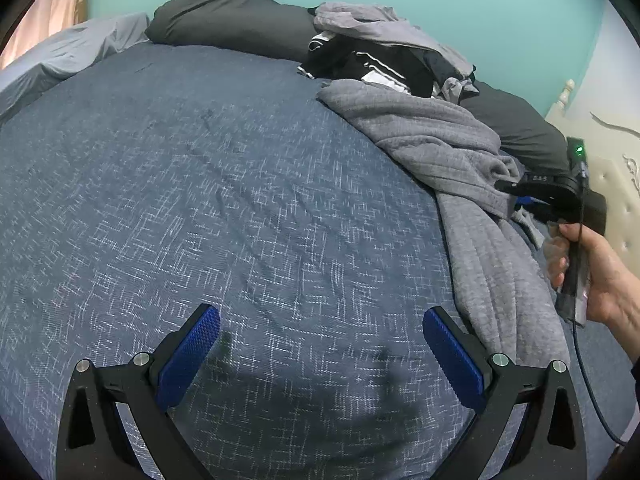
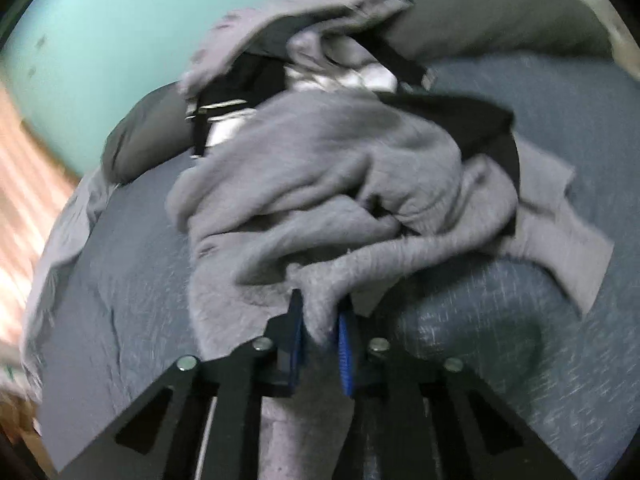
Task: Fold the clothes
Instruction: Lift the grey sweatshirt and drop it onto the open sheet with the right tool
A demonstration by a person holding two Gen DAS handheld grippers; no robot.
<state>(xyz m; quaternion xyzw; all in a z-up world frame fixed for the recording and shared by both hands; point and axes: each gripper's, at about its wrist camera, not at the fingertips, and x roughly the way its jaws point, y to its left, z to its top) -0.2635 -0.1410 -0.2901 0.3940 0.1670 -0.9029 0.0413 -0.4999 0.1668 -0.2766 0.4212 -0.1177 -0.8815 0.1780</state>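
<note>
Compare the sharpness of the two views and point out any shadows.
Left wrist view: sharp, with fisheye bending of the bedspread; the left gripper casts a dark shadow just ahead of it. Right wrist view: smeared by motion blur, especially the grey garment pinched in the right gripper.

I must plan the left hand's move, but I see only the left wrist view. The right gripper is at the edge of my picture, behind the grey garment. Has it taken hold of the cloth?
Observer: Yes. In the right wrist view the right gripper is shut on a fold of the grey garment.
Operator: Which part of it is pinched?
Observer: The near edge, closest to that camera; the rest lies bunched on the blue bedcover.
Operator: Is anything under the garment on the far side?
Observer: Yes, a black piece of clothing shows beneath its far right part.
</note>
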